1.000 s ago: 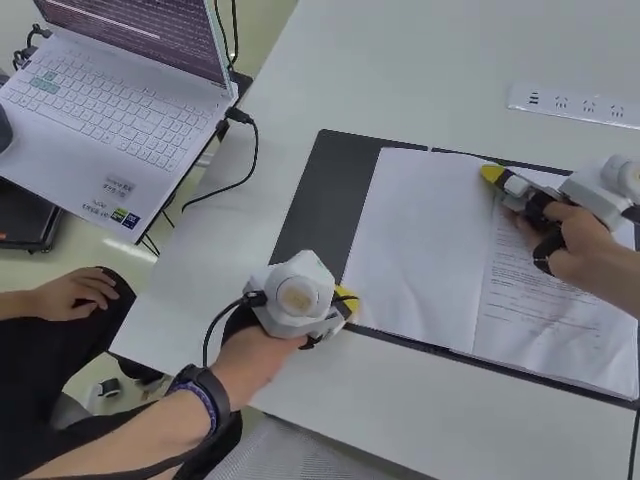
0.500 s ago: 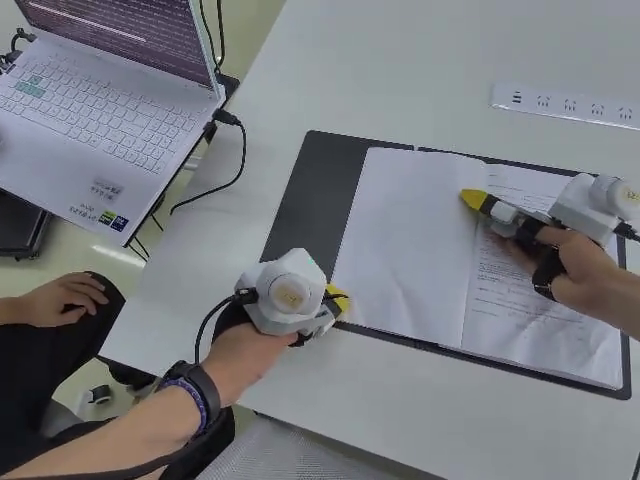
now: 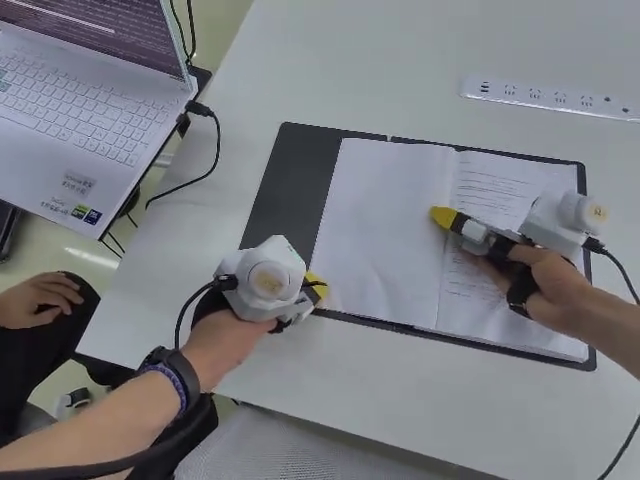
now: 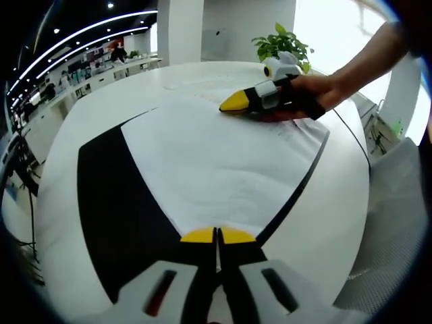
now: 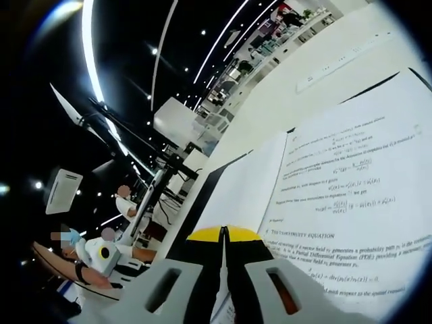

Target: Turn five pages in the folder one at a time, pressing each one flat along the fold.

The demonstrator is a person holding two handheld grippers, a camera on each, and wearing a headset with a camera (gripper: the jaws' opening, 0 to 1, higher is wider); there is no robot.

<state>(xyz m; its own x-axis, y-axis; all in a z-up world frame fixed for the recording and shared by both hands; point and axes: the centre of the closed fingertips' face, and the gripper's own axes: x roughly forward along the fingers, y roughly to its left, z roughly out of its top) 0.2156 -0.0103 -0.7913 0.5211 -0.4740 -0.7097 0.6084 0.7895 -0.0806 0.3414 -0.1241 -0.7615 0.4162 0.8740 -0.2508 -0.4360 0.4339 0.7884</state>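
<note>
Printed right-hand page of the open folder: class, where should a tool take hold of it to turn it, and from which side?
Grip the printed page at its free outer edge, near the far corner, coming from the right side of the folder. It lies flat and is bound at the fold, where the right tool presses, so that edge lifts most easily.

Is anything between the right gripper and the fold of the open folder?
Nothing visible: the right gripper sits at the fold, and the left gripper is off at the near edge of the folder.
</note>
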